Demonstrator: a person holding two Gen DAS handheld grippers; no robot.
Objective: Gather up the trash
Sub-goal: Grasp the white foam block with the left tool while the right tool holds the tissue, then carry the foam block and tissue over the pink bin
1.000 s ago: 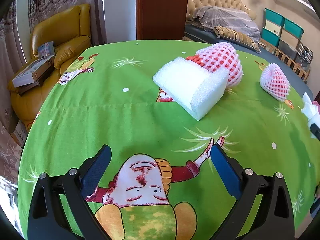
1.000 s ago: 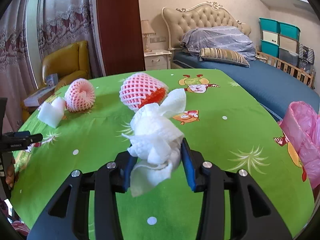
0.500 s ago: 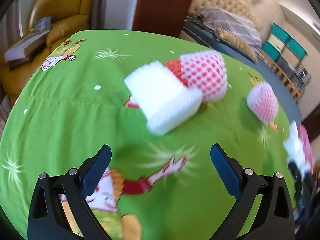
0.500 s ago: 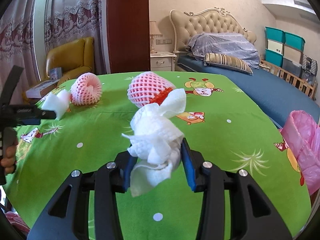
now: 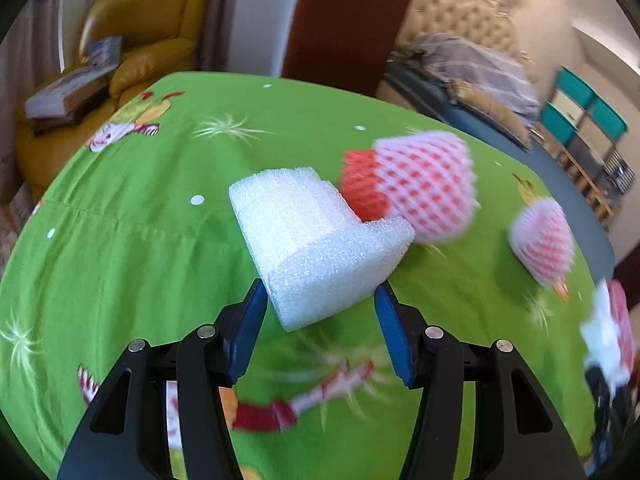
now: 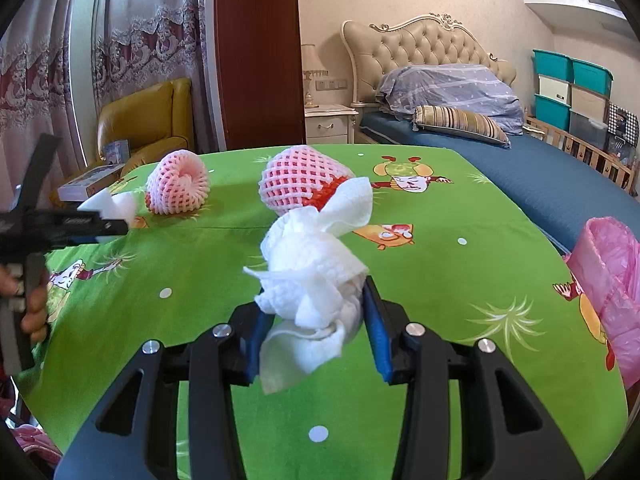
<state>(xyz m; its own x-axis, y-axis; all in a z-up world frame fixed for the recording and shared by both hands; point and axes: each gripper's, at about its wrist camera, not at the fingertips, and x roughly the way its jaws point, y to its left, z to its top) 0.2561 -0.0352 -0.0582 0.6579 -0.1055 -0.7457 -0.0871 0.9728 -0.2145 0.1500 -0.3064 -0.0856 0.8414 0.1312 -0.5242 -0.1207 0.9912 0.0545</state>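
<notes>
Broadly, counter (image 6: 420,264): a round top under a green cartoon-print cloth, on which all the loose trash is carried.
Pink bag (image 6: 612,280): seen at the counter's right edge; judged to be where the trash is meant to go.
Foam block (image 5: 320,240): white, coarse-celled and L-shaped, lying near the middle of the counter, its near corner set between the blue pads.
Large fruit net (image 5: 420,184): pink mesh with a red inner sleeve, touching or just behind the foam block.
Small fruit net (image 5: 542,236): pink, lying apart toward the counter's right edge; blurred.
Paper towel (image 6: 312,280): crumpled white wad, held off the cloth.
Right tongs (image 6: 316,316): closed upon the paper towel.
Left tongs (image 5: 320,300): partly open astride the foam corner; pad contact cannot be told.
Step in hand: the foam should be squeezed gently across its flat sides, deep enough that it is not pinched out, and the net behind left undisturbed.
</notes>
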